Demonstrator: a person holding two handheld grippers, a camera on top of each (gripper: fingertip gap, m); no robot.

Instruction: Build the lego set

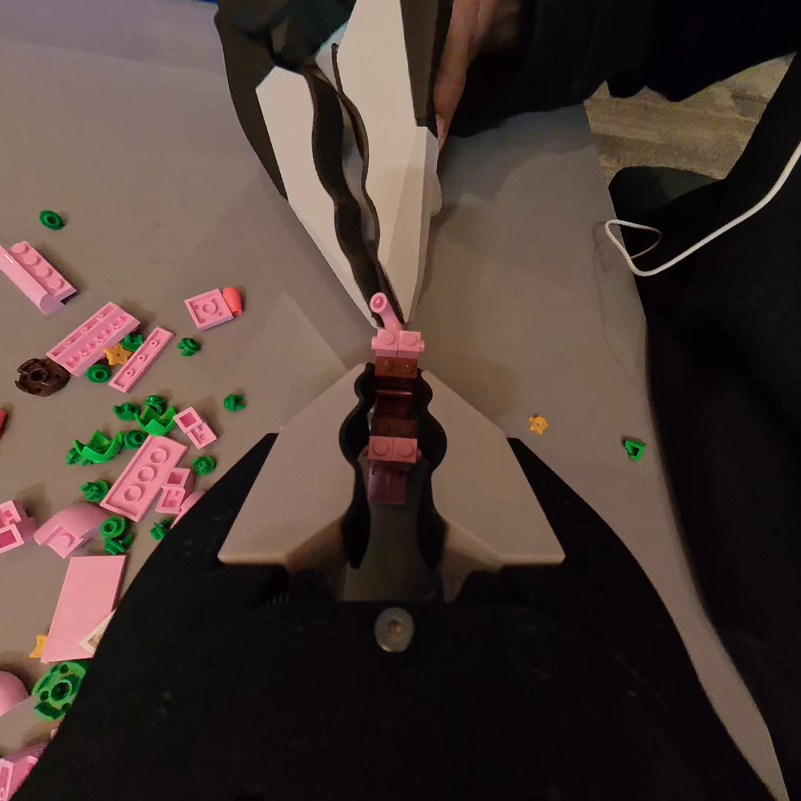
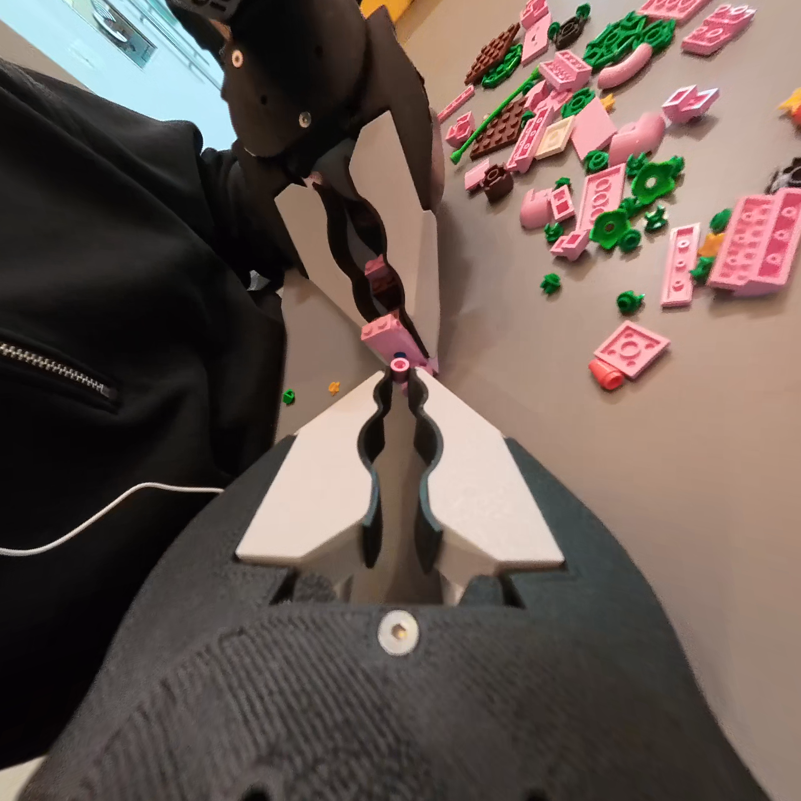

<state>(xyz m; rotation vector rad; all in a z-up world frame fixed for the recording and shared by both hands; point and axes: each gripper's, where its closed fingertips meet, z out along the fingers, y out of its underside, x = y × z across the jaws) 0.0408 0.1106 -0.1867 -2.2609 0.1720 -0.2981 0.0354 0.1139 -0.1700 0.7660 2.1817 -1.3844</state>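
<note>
My left gripper (image 1: pixel 395 377) is shut on a small pink and brown lego assembly (image 1: pixel 395 416), whose pink end sticks out past the fingertips. My right gripper (image 2: pixel 399 378) is shut on a small pink curved stem piece (image 2: pixel 399 366). In the left wrist view the right gripper (image 1: pixel 392 318) comes in from above and holds that stem piece (image 1: pixel 383 310) against the pink end of the assembly. In the right wrist view the left gripper (image 2: pixel 422 355) comes in from above with the assembly (image 2: pixel 385 336) in it. Both are held above the grey table (image 1: pixel 498 303).
Loose pink, green and brown lego pieces (image 1: pixel 130 411) lie spread over the table to the left, also at the upper right of the right wrist view (image 2: pixel 628 173). A small yellow star (image 1: pixel 538 424) and a green piece (image 1: pixel 634 449) lie to the right. A person's black jacket (image 2: pixel 108 303) is close by. My left and right fingertips are right by each other.
</note>
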